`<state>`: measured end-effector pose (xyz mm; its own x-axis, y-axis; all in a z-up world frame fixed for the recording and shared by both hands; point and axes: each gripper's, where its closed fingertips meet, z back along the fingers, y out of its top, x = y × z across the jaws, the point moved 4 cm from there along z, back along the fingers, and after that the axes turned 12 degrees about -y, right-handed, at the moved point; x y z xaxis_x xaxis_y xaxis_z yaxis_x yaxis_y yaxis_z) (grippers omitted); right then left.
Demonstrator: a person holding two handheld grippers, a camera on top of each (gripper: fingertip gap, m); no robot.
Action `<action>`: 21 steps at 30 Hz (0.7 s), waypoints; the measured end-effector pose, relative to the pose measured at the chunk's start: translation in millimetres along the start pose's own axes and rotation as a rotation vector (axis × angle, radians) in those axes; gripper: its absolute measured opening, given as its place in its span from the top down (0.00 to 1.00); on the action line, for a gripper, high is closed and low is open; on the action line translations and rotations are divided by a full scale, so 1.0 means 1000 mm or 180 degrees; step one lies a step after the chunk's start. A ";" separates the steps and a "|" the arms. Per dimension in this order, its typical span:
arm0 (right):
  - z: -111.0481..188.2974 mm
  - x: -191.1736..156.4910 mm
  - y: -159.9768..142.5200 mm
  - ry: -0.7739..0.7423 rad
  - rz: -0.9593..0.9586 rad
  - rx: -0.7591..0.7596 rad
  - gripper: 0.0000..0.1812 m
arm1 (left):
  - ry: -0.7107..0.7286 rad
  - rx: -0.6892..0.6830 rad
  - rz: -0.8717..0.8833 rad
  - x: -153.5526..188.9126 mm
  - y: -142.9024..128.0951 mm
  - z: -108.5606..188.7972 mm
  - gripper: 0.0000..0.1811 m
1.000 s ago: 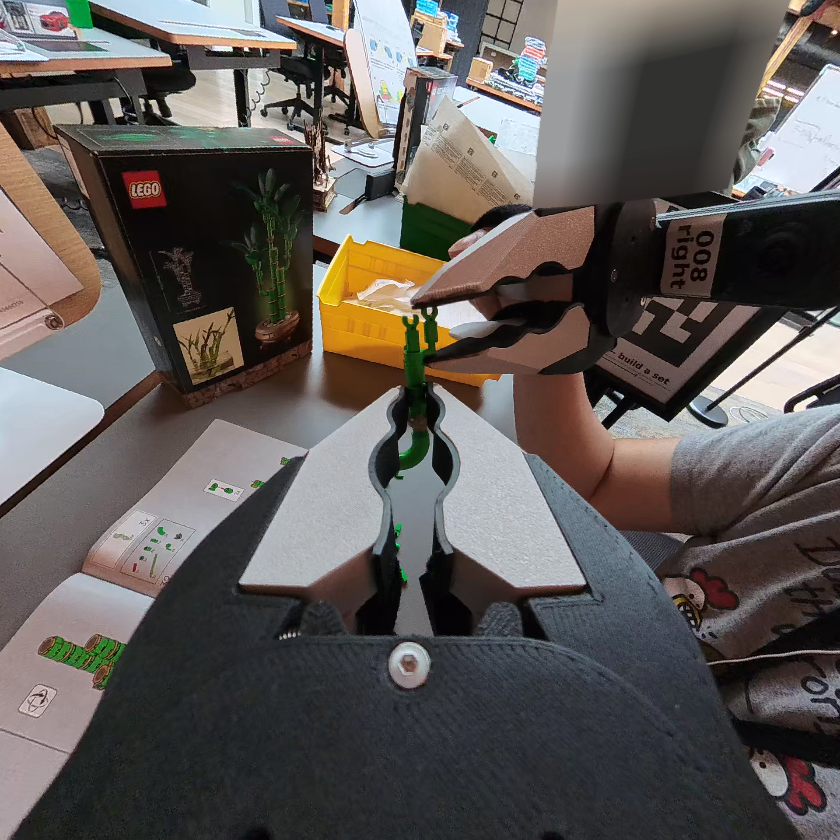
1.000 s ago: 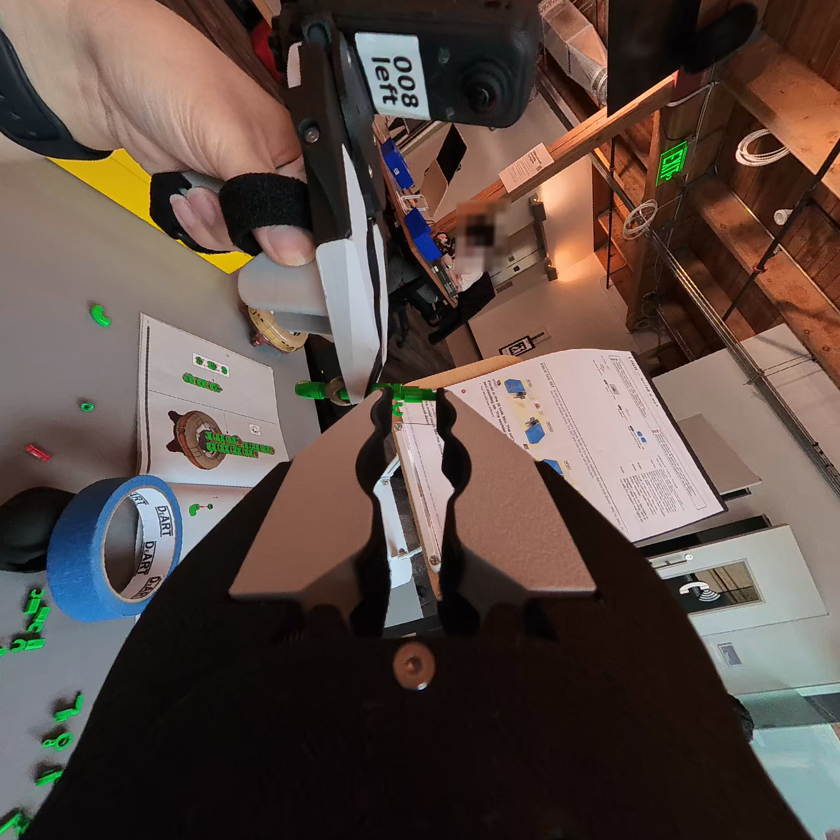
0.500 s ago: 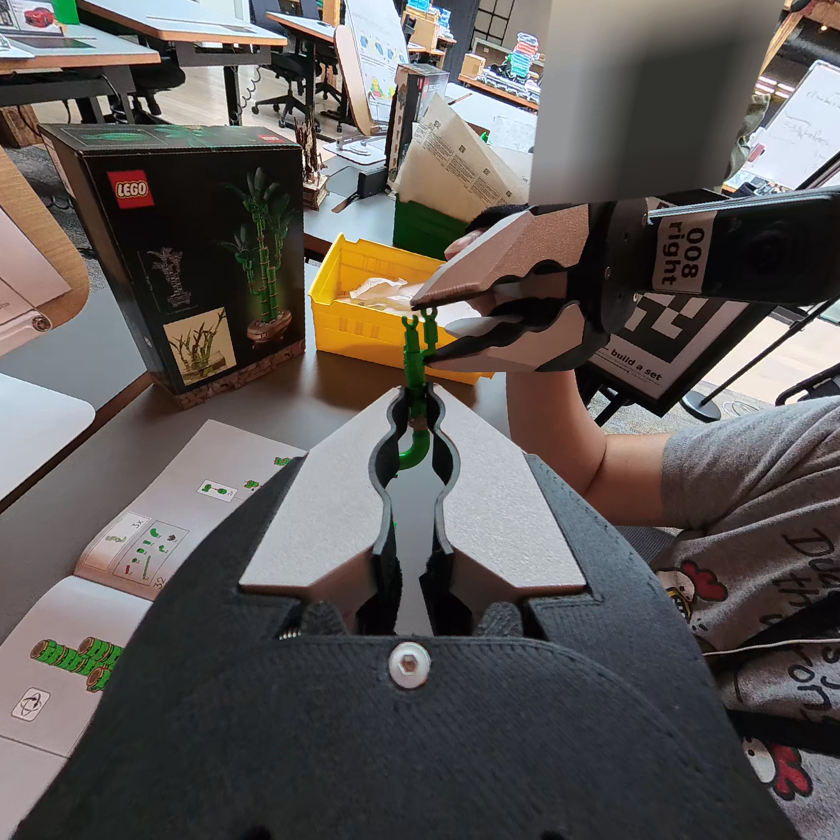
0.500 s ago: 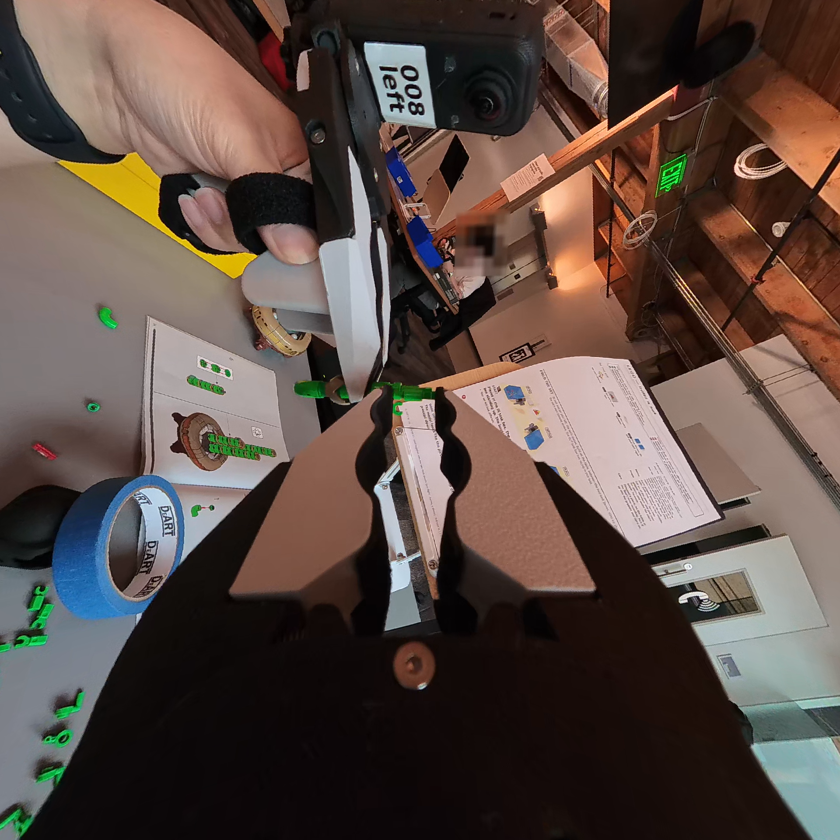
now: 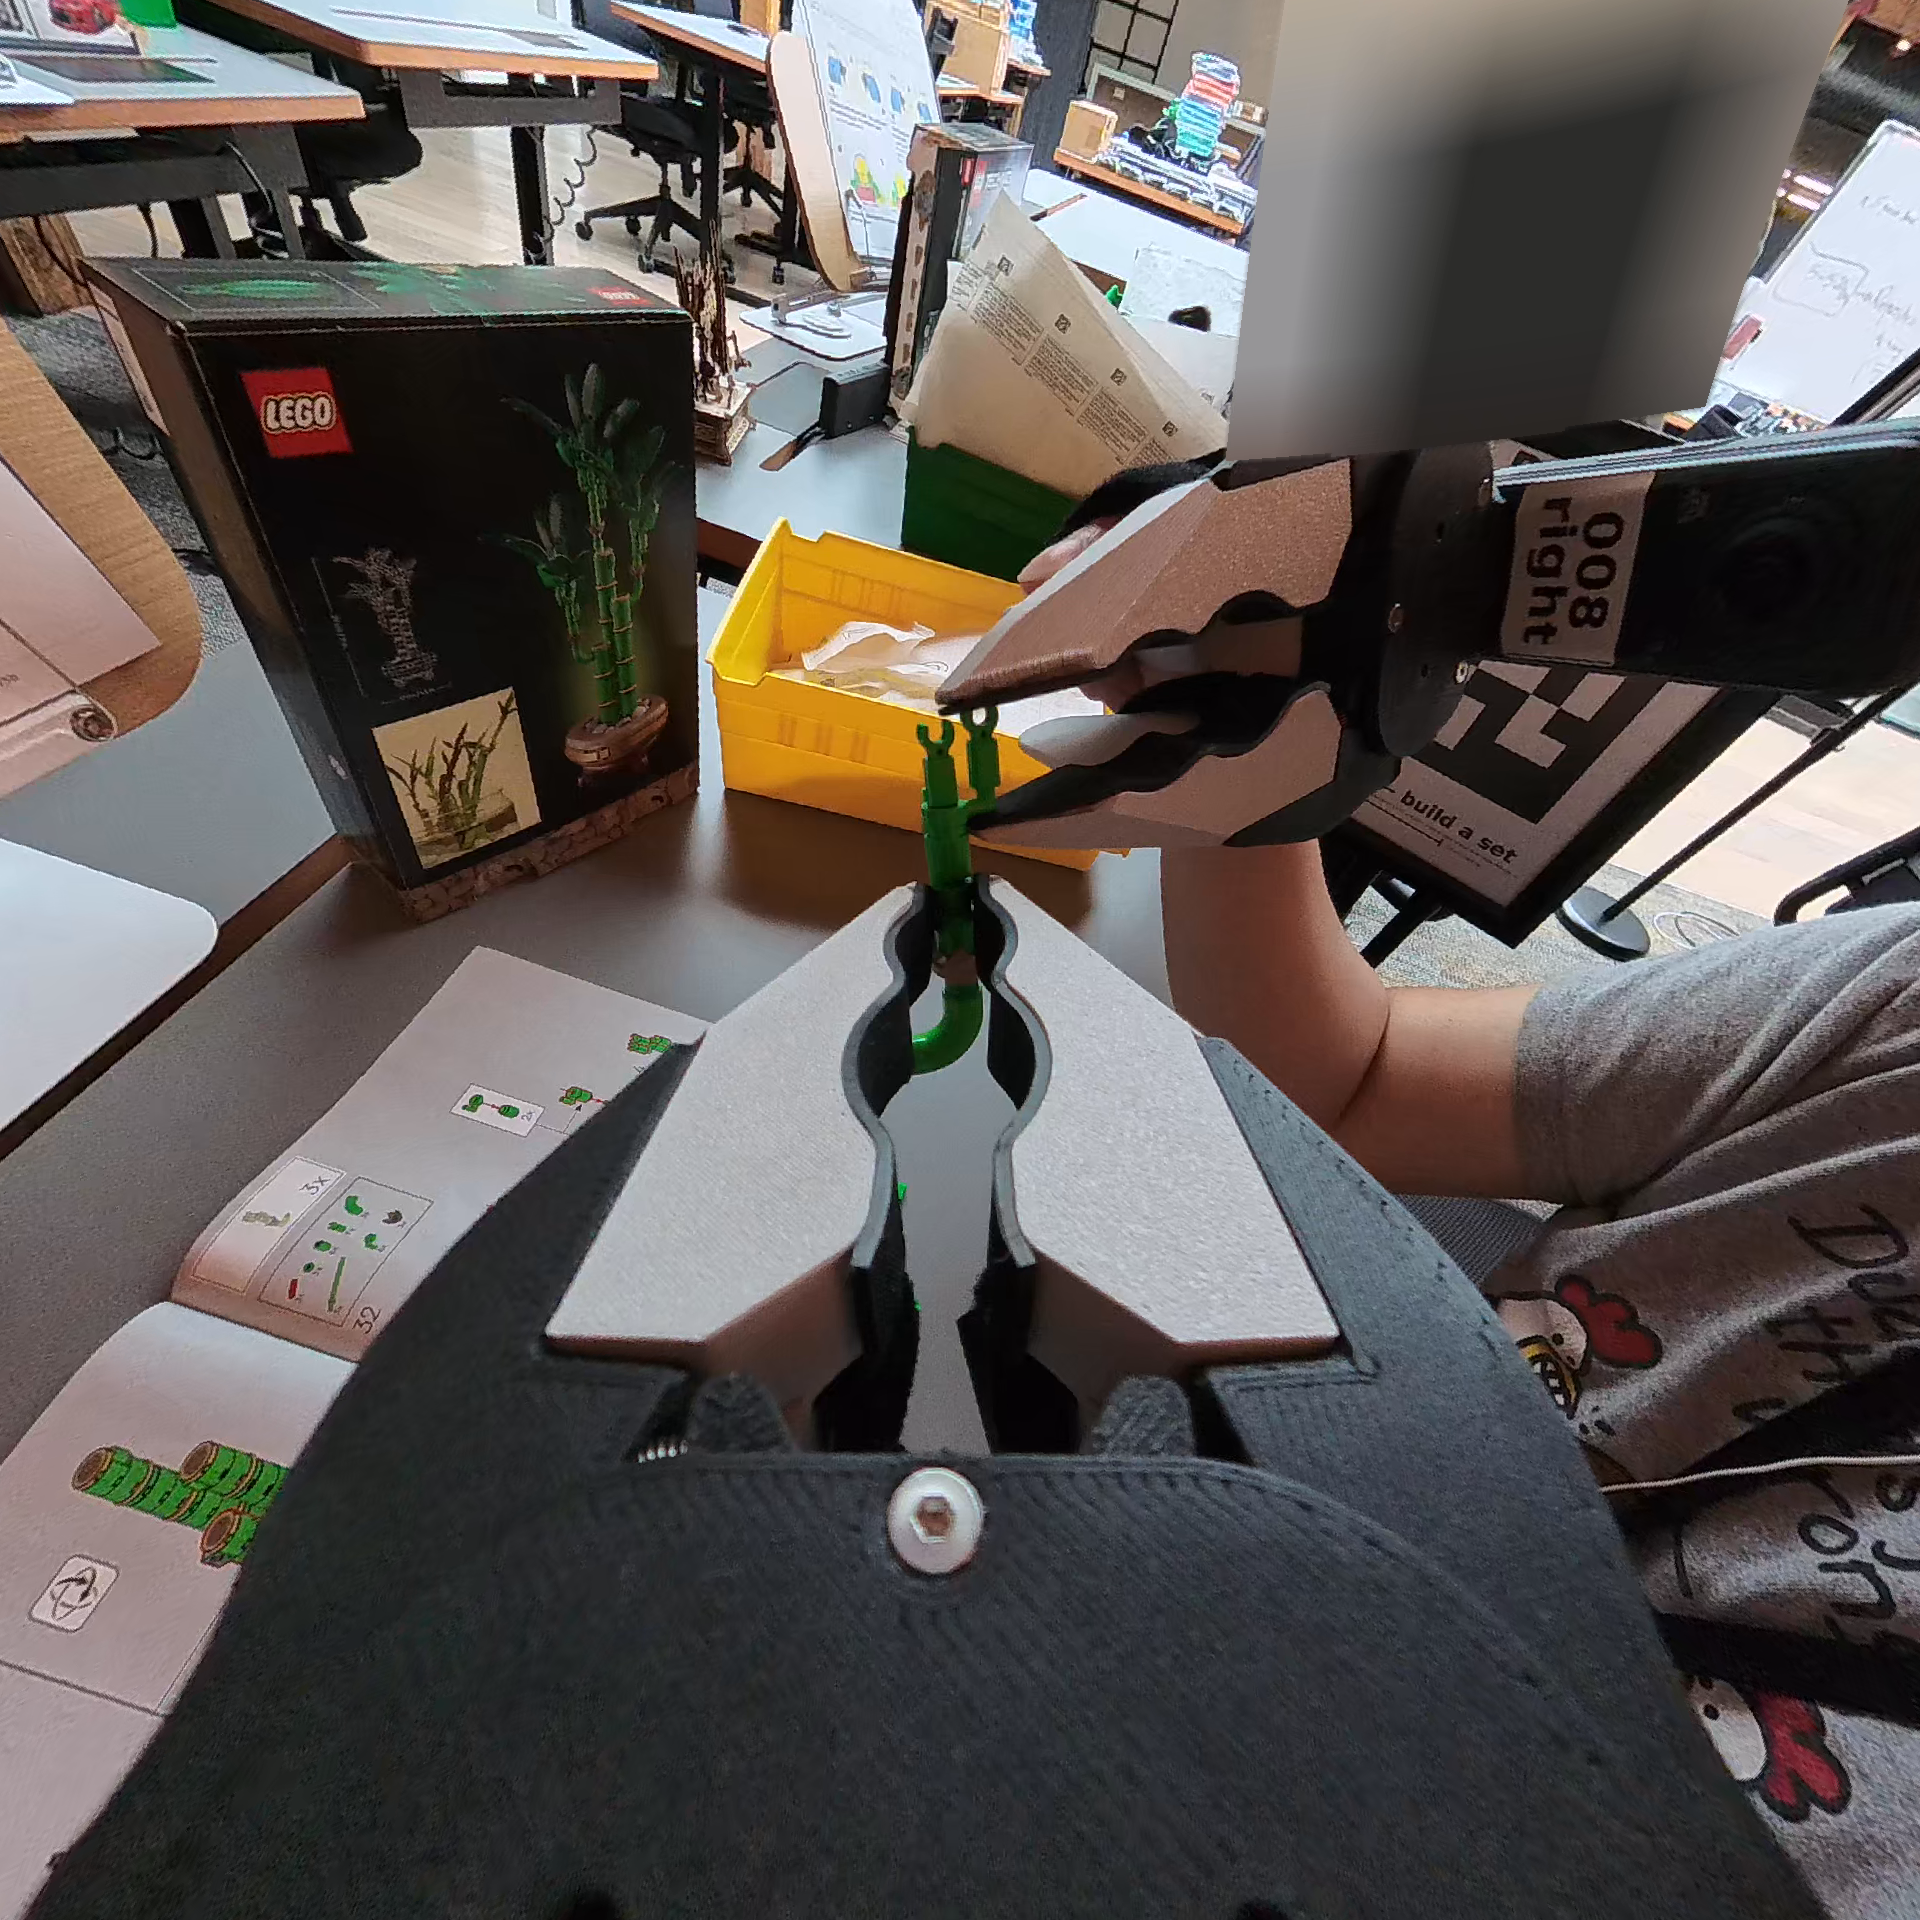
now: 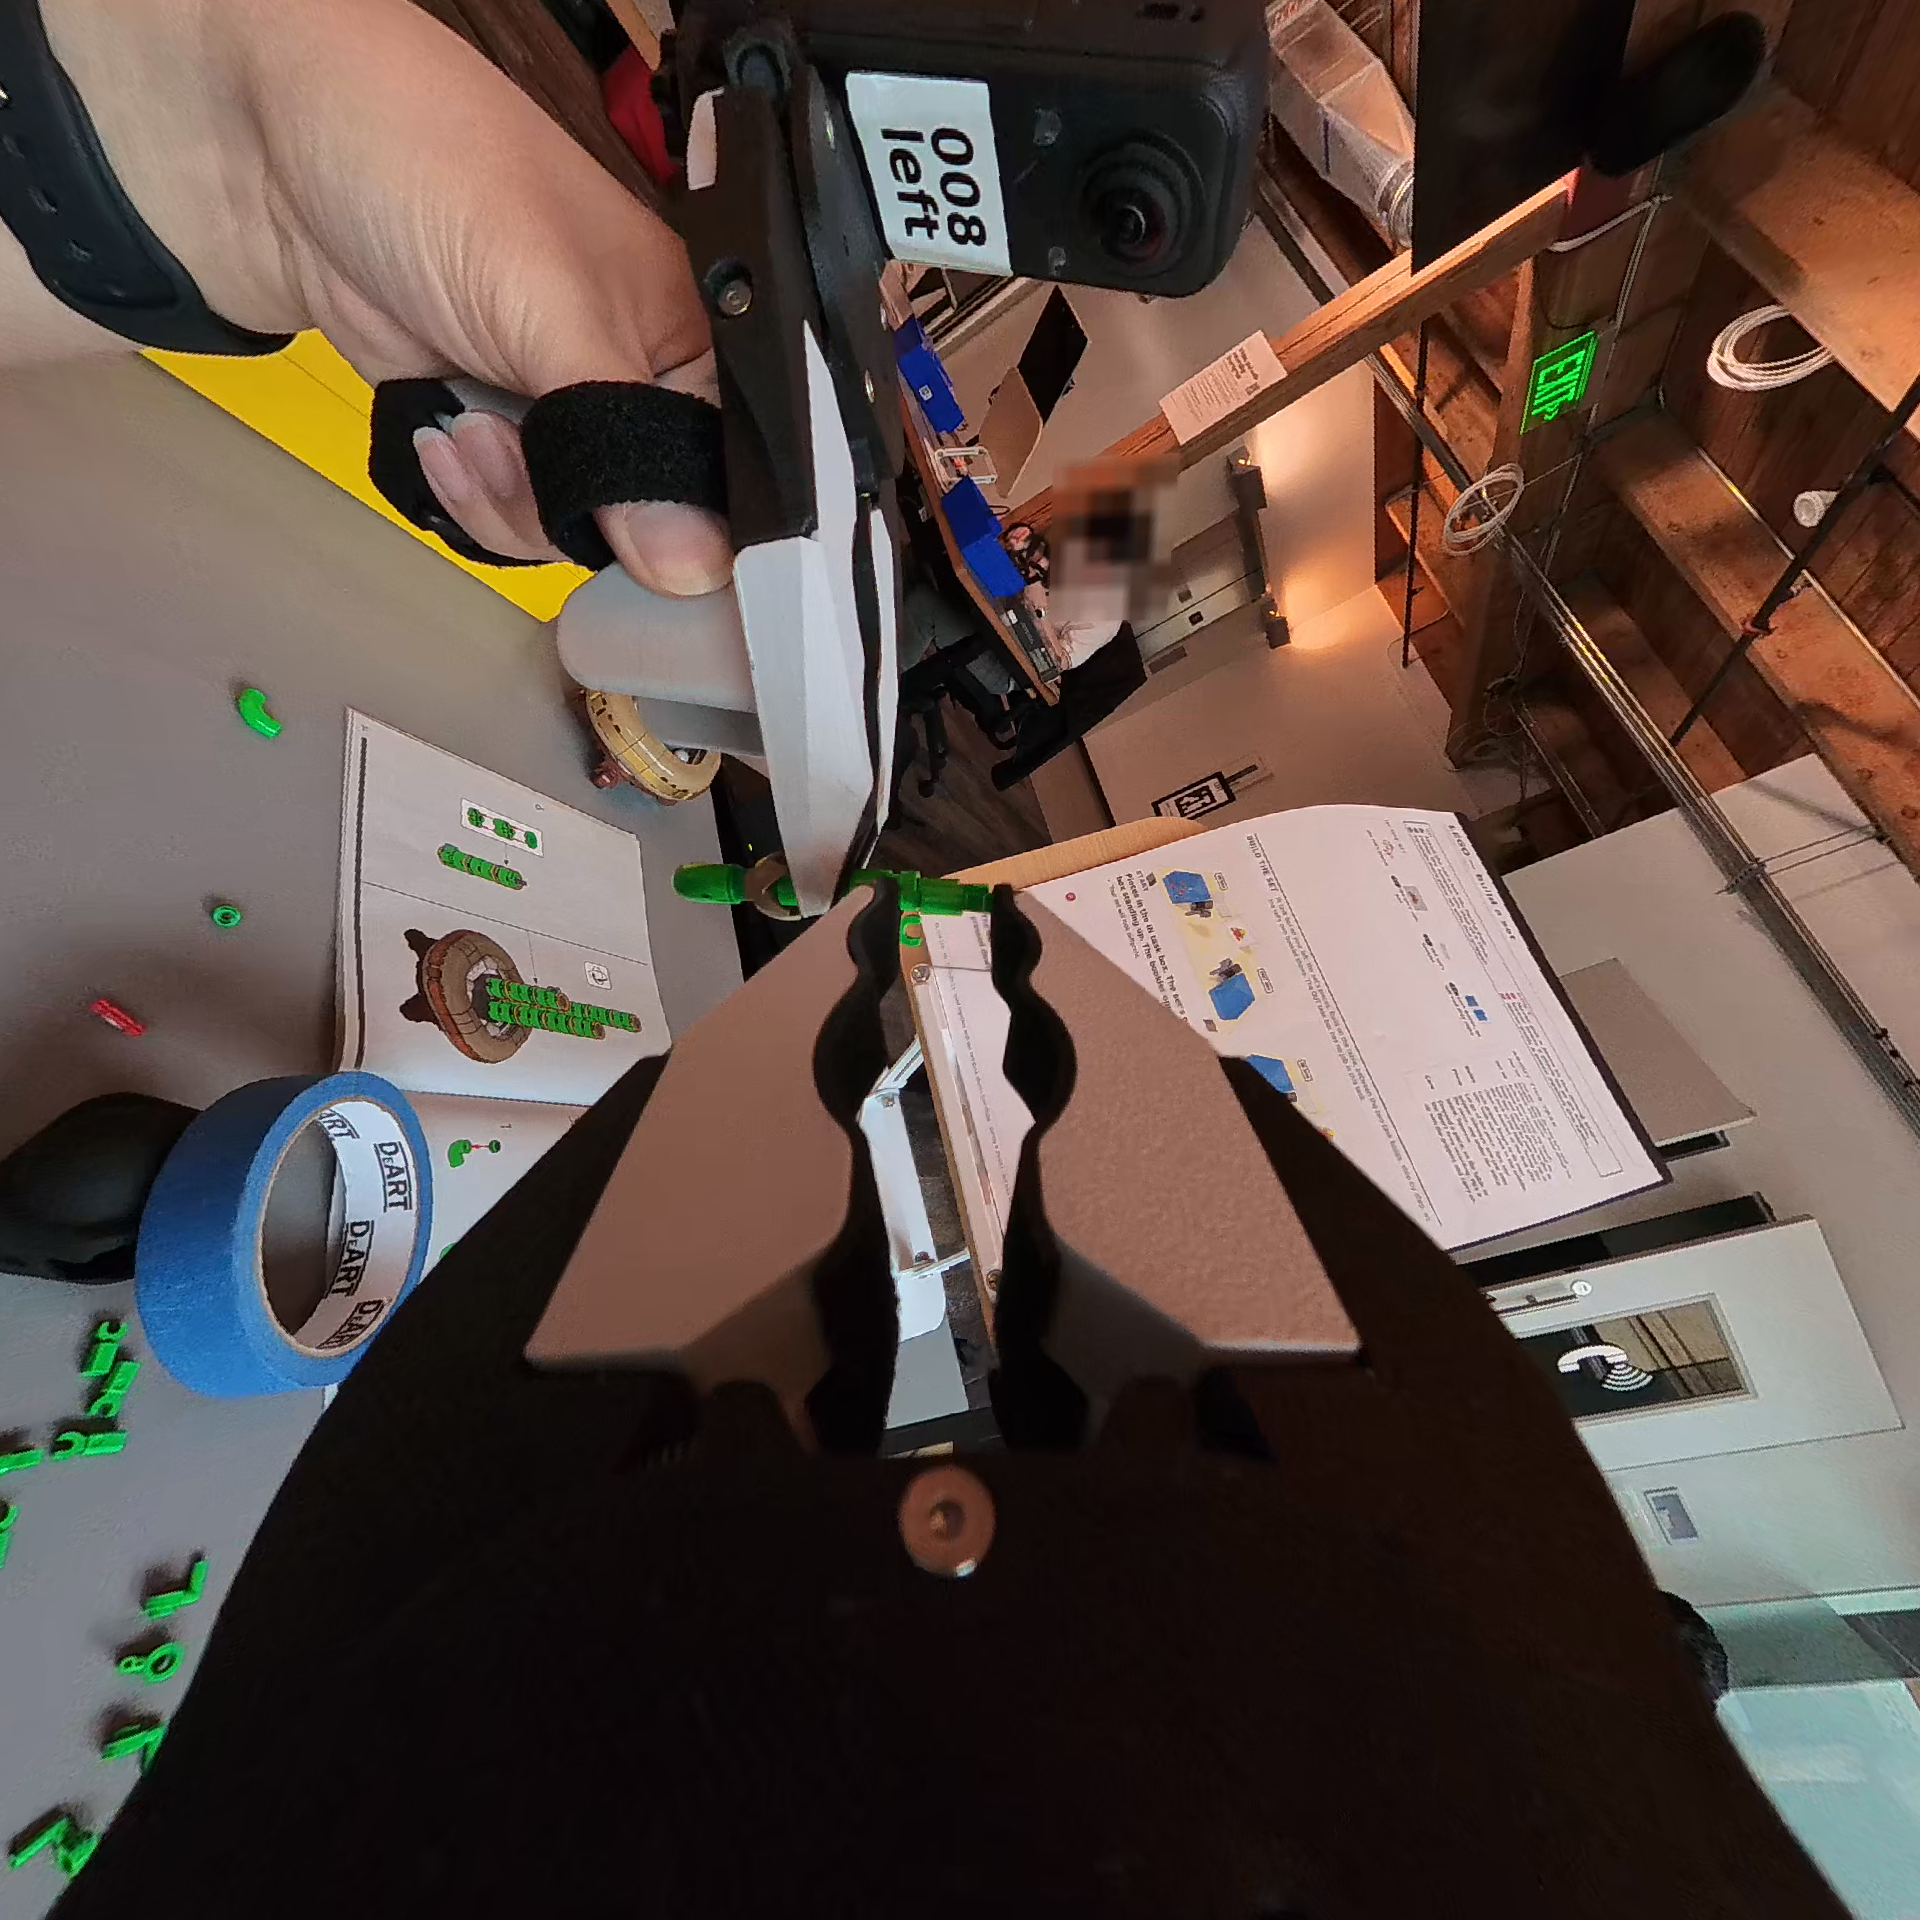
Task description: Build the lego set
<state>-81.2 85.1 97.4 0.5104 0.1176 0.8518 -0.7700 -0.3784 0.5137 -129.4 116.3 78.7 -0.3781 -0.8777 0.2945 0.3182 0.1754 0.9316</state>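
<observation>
Our left gripper [image 5: 948, 914] is clamped on the green stem [image 5: 951, 821], held above the table [image 5: 644, 914]. Our right gripper [image 6: 940, 914] stands narrowly apart around its forked top, beside the yellow bin [image 5: 821, 727].

Open-plan office workshop.
Rows of desks [image 5: 312, 94], swivel chairs [image 5: 634, 197], whiteboard [image 5: 1849, 281], timber ceiling beams [image 6: 1766, 239], lit exit sign [image 6: 1558, 379].

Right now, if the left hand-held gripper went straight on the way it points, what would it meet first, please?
Probably the right hand-held gripper, whose open fingers straddle the top of the green stem the left hand-held gripper holds. Beyond that sits the yellow bin, though depth is hard to judge.
</observation>
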 end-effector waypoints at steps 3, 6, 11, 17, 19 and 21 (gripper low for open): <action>0.000 0.000 -0.001 0.0003 -0.0002 -0.0012 0.92 | 0.0001 0.0002 0.0011 -0.001 0.000 0.000 0.97; -0.001 0.000 -0.001 0.0005 0.0003 -0.0022 0.92 | 0.0003 -0.0002 0.0016 -0.001 0.000 0.000 0.97; -0.001 -0.001 -0.002 0.0013 0.0007 -0.0040 0.92 | 0.0010 -0.0010 0.0023 -0.001 -0.001 0.000 0.97; -0.001 -0.001 -0.003 0.0007 0.0018 -0.0046 0.92 | 0.0009 -0.0008 0.0038 -0.002 -0.001 0.000 0.97; -0.001 -0.001 -0.003 0.0007 0.0020 -0.0049 0.92 | 0.0013 -0.0007 0.0041 -0.002 -0.001 0.000 0.97; -0.002 -0.001 -0.003 0.0014 0.0014 -0.0055 0.93 | 0.0014 -0.0012 0.0045 -0.002 -0.001 0.000 0.97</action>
<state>-79.9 87.5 95.0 0.5054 0.1200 0.8545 -0.7787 -0.3632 0.5116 -129.2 117.9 77.0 -0.3699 -0.8770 0.3067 0.3268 0.1862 0.9265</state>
